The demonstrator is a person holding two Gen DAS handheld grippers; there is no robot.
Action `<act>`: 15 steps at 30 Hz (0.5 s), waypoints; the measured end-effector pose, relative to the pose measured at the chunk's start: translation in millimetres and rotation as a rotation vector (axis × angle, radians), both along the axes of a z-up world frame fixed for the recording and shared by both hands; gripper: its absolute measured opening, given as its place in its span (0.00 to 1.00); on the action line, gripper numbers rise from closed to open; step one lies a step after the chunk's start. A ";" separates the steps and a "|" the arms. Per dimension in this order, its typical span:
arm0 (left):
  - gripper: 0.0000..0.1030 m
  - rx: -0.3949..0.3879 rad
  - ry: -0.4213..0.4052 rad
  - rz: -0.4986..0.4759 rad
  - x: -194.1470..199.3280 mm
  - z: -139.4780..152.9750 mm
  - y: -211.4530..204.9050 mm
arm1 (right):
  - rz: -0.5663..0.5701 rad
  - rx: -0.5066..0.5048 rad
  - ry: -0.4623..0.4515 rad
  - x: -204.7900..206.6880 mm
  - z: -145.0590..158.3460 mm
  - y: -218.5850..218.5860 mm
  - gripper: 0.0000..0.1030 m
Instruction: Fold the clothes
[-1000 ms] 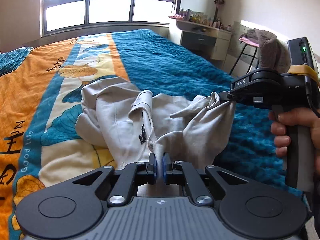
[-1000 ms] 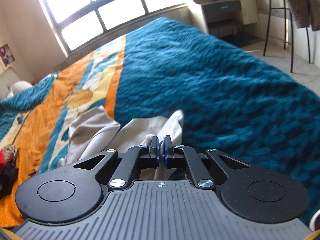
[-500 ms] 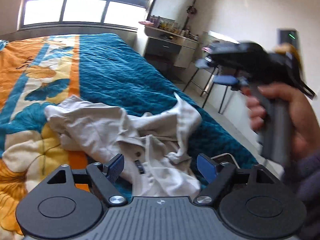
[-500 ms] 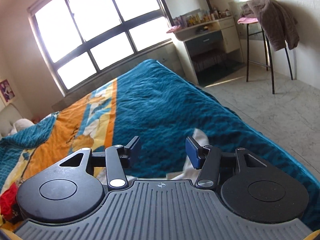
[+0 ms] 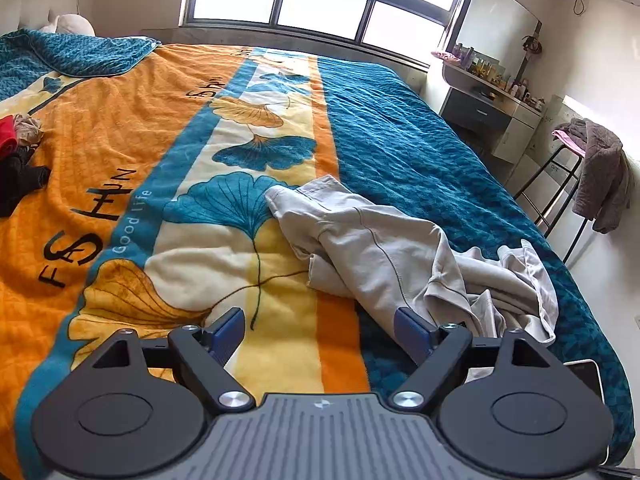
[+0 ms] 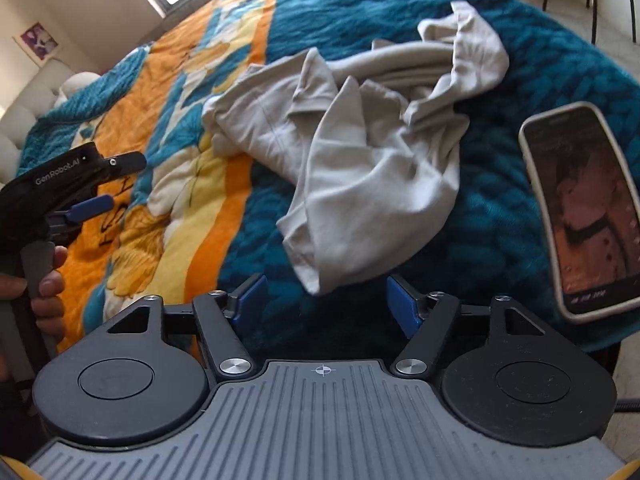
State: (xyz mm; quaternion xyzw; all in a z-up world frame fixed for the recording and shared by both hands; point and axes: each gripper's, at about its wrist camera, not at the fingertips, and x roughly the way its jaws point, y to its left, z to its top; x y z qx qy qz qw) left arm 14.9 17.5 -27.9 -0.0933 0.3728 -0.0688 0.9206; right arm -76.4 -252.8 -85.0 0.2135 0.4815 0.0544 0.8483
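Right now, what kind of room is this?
Most likely a bedroom: a big bed with a bright blanket, a pillow at its head, and a dressing table by the window.

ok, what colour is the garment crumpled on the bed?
Plain light beige-grey garment, no print visible. Clearest in the right wrist view, lying on the teal part of the blanket.

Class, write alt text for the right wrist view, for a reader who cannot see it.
A crumpled beige garment lies loose on a teal and orange bedspread, just ahead of the right gripper, whose jaws are opening with nothing between them. A phone lies face up to the right; the left gripper, held in a hand, shows at the left edge.
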 end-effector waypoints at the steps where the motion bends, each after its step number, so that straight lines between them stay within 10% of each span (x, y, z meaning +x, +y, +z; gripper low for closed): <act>1: 0.78 -0.001 0.001 -0.009 0.0 -2.2 -1.9 | -0.051 0.036 0.000 1.2 -5.1 -4.1 0.67; 4: 0.79 -0.009 0.007 -0.013 -1.6 -5.6 -5.7 | -0.211 0.087 -0.005 5.6 -21.3 -16.1 0.54; 7: 0.79 -0.024 0.011 -0.019 -2.0 -6.5 -5.1 | -0.249 0.018 -0.026 12.5 -32.2 -17.1 0.12; 9: 0.79 -0.025 0.010 -0.018 -1.1 -5.8 -3.5 | -0.240 -0.051 -0.110 19.7 -22.3 -15.6 0.06; 15: 0.79 -0.102 -0.004 0.019 2.9 0.7 10.9 | -0.193 -0.185 -0.653 36.6 92.9 -26.2 0.03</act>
